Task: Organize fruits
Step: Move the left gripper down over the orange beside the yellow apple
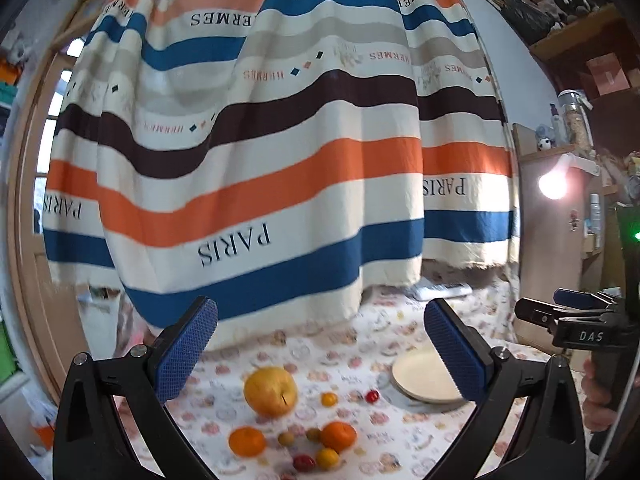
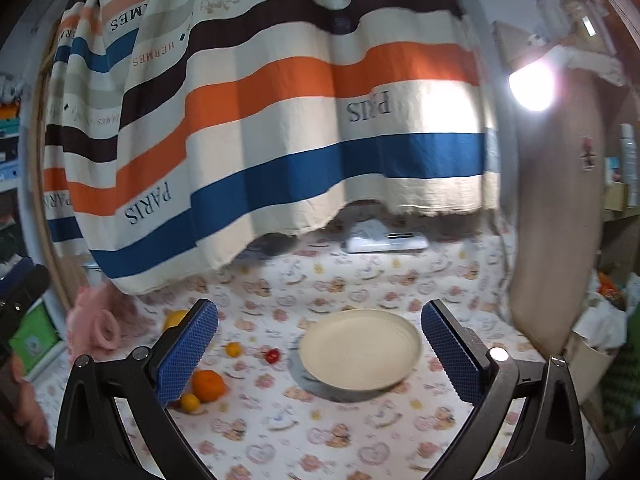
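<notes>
Fruit lies scattered on a patterned tablecloth (image 1: 340, 344): a large yellow apple (image 1: 271, 391), two oranges (image 1: 247, 441) (image 1: 338, 436), several small yellow and red tomatoes such as the red one (image 1: 372, 396). A cream plate (image 1: 424, 380) (image 2: 360, 350) sits empty to their right. My left gripper (image 1: 320, 354) hovers open above the fruit, holding nothing. My right gripper (image 2: 320, 354) is open above the plate, with an orange (image 2: 208, 385) by its left finger; its black body (image 1: 576, 320) shows at the right of the left wrist view.
A striped curtain (image 1: 260, 160) hangs over the table's far side. A white flat device (image 2: 386, 242) lies behind the plate, a pink fluffy item (image 2: 94, 322) at the left. A lit lamp (image 1: 554, 186) and cluttered shelves (image 1: 580, 40) stand on the right.
</notes>
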### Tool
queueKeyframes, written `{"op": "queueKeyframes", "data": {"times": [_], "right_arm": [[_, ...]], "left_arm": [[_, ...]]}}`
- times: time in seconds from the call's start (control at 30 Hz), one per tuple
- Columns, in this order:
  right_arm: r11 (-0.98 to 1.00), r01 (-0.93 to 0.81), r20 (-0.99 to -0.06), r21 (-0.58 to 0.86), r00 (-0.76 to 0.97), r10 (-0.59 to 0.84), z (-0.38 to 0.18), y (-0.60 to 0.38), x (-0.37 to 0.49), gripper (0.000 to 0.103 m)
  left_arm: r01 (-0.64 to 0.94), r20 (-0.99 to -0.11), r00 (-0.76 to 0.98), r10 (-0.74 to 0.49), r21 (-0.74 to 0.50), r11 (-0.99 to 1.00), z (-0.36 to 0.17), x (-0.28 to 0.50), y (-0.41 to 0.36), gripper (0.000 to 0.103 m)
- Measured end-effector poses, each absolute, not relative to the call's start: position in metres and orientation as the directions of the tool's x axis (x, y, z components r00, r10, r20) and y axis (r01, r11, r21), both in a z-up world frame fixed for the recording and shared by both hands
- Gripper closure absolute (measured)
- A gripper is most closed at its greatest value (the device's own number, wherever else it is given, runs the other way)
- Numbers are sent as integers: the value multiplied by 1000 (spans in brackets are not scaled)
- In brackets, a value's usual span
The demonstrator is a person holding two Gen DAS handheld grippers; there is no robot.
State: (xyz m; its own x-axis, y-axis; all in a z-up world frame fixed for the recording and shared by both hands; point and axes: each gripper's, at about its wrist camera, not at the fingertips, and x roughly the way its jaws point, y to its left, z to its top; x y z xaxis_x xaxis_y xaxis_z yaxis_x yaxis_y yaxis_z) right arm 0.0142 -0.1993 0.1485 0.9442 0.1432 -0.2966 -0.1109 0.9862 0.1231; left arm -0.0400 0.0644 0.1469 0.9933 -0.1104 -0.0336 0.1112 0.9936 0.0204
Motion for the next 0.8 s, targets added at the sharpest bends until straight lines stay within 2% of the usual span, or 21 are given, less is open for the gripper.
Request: {"op": "queueKeyframes", "data": {"times": [0.13,0.3,0.57,0.63,0.73,0.8], "right_arm": [[980,-166,-310,104,931,191,155,-187,42,1],[991,-97,-294,91,948,120,158,-173,71,0],[985,-81,-260,154,958,120,128,-163,105,0],[986,-103,-301,133,943,139,117,-159,115,1],[984,-96,-371,148,917,145,100,-158,129,1],[982,-94,-413,162,898,154,90,-156,136,1]], "left_arm": [[107,-51,993,-106,31,994,157,-20,61,0],[84,-83,993,-82,26,996,160,2,62,0],[36,-150,988,-40,-28,999,132,50,89,0],[26,-215,976,-33,-35,999,119,64,98,0],[0,-445,895,-12,-26,1000,99,97,107,0],[-12,-565,825,-23,-59,998,86,113,116,0]]}}
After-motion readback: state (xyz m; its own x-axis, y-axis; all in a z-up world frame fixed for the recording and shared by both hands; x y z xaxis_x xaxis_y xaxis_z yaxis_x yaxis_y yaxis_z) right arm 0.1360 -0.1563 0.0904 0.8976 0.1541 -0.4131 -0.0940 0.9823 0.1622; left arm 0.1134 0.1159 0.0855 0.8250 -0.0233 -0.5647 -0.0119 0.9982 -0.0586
